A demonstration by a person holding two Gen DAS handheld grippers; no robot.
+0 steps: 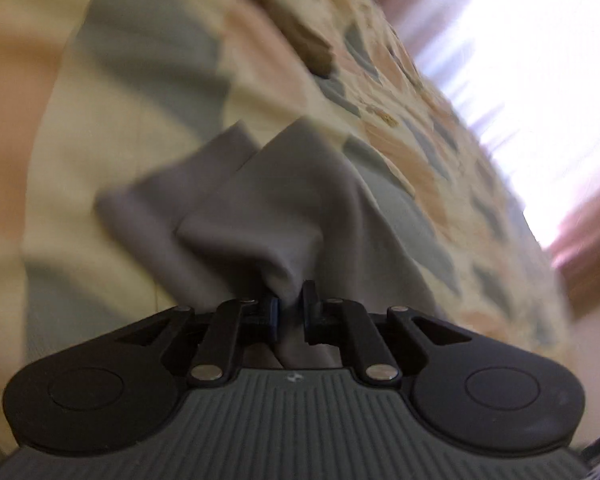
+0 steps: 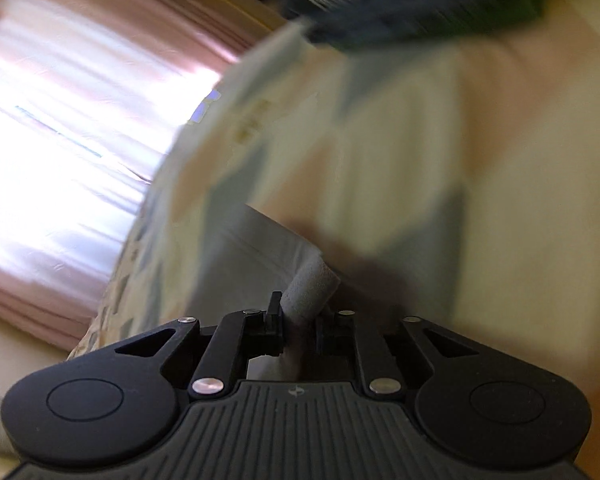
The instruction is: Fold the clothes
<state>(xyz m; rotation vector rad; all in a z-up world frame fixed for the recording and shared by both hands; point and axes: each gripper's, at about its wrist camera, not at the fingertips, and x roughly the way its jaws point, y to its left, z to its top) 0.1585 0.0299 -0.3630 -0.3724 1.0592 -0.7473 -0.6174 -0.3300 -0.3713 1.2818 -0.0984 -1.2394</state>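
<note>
Grey garment (image 1: 268, 200) pinched in left tool (image 1: 288, 312) and, at a rolled edge, in right tool (image 2: 300, 320), lifted over patterned bedspread (image 1: 400, 120). Best kept taut between both grips, edges level, lowered evenly to avoid creases.

No words, numbers or brand names can be read — both views are blurred. The only sign is a small pale emblem stamped on the ribbed grey gripper body (image 1: 292, 377), too tiny to make out — likewise in the right view (image 2: 296, 391).
</note>
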